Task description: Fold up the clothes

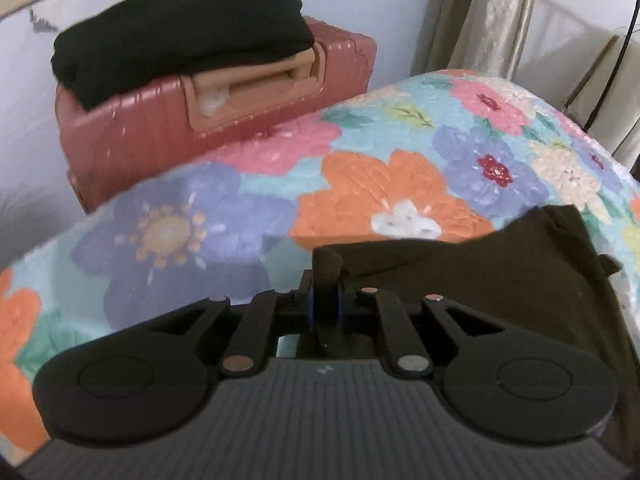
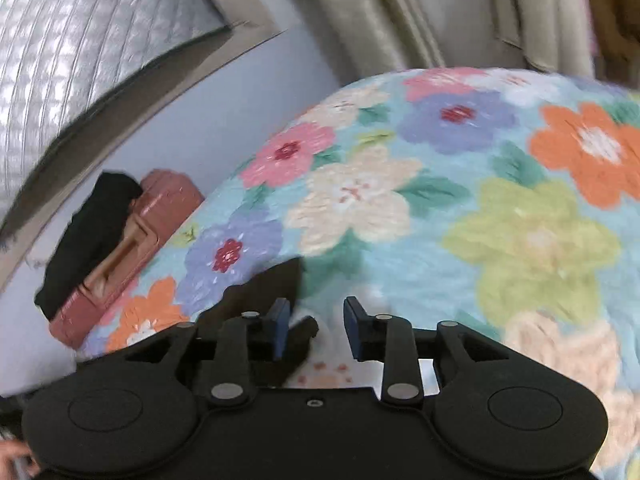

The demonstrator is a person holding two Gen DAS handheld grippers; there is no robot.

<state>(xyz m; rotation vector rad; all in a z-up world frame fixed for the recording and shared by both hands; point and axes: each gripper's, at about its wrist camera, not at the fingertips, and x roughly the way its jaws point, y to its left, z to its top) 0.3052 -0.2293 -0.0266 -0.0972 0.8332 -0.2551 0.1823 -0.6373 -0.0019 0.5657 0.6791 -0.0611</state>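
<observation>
**A:** Start at the left. What borders the bed?

**B:** A ribbed, dusty-red hard-shell suitcase (image 1: 224, 120) stands against the pale wall, its long side just beside the edge of the bright floral quilted bedspread (image 1: 400, 184). A stack of folded black clothes (image 1: 180, 40) sits on top of it, overhanging the suitcase's left end (the overhang shows best in the left wrist view).

**A:** And the left gripper (image 1: 326, 304)?

**B:** Its jaws are pinched together on a corner of the dark brown-black garment (image 1: 500, 280), which spreads rightward from there across the bedspread. The garment's far edge is uneven, rising to a peak on the right.

**A:** Free room?

**B:** Bare bedspread lies ahead of the garment, up to the bed's rounded far edge, where beige curtains (image 1: 480, 12) hang.

**A:** The right gripper (image 2: 316, 328)?

**B:** Jaws parted, nothing between them. A pointed flap of the dark garment lies by its left finger (image 2: 279, 328); whether they touch, I cannot tell. To the right, open bedspread.
</observation>
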